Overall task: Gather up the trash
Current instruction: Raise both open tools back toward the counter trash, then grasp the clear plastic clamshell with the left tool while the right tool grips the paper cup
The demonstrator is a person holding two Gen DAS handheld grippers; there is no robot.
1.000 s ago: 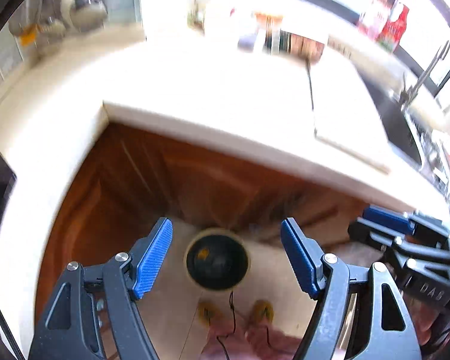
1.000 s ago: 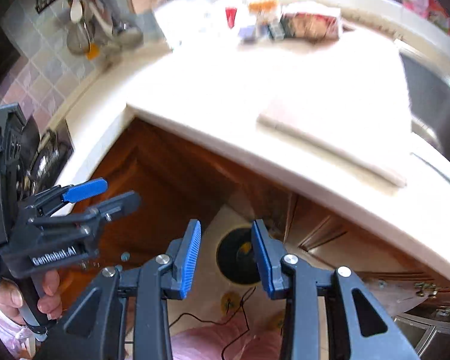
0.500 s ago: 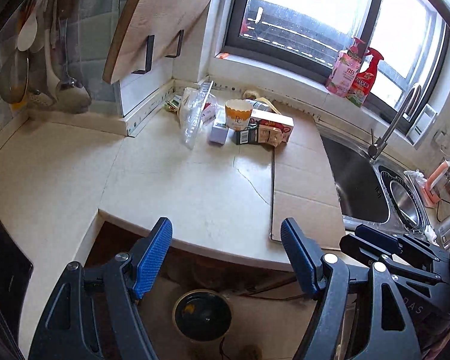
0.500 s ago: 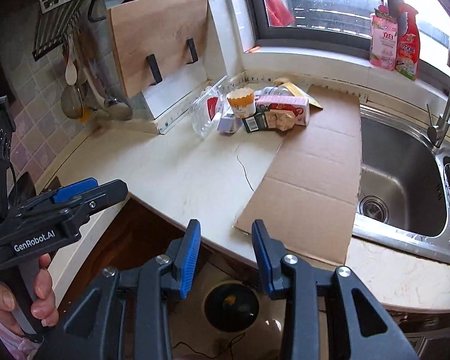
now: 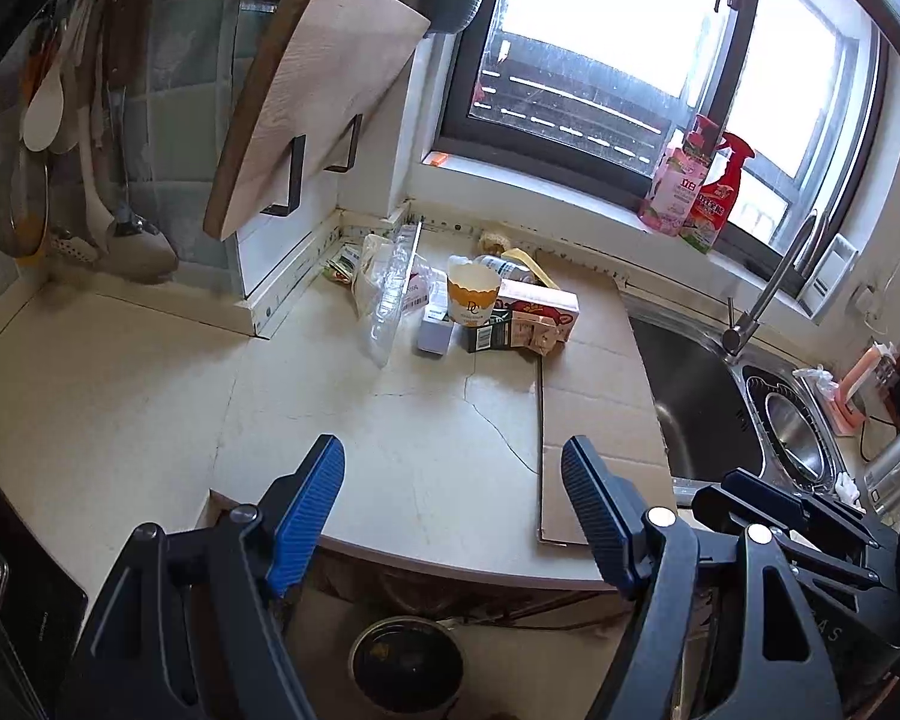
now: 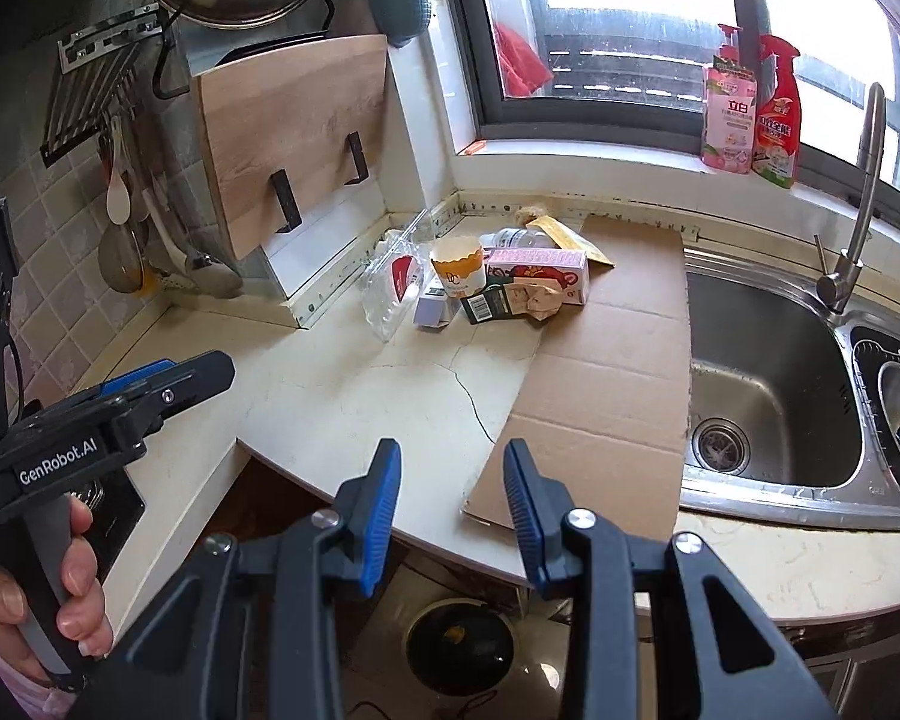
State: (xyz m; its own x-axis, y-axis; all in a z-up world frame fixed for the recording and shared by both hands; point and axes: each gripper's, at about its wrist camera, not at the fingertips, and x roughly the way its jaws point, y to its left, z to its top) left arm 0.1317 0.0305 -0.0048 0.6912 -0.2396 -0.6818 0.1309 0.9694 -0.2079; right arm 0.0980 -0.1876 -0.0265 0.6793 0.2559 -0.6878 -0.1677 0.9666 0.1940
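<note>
- Your left gripper (image 5: 453, 471) hangs over the near edge of the counter (image 5: 354, 420) with its blue pads spread wide and nothing between them.
- Your right gripper (image 6: 452, 474) sits over the same edge, its pads parted by a narrower gap, also holding nothing.
- In the right wrist view your left hand (image 6: 42, 606) wraps the handle of the left gripper at the lower left.
- The trash lies in a cluster at the far corner of the counter, below the window sill and well apart from both grippers.
- In that cluster a paper cup (image 5: 473, 299) with an orange band stands upright, with a crumpled clear plastic bag (image 5: 384, 294) just to its left.
- A small white box (image 5: 435, 333) sits in front of the cup, and a dark carton (image 5: 489, 333) with a barcode lies beside it.
- A pink carton (image 5: 543, 309) lies on its side to the right of the cup, touching a crumpled brown wrapper (image 6: 531, 299).
- A clear bottle (image 6: 519, 238) lies behind the pink carton.
- A flat sheet of cardboard (image 6: 606, 372) covers the counter between the trash and the sink (image 6: 768, 384).
- A round bin (image 6: 459, 645) stands on the floor below the counter edge, under your grippers.
- Two spray bottles (image 6: 750, 114) stand on the sill.
</note>
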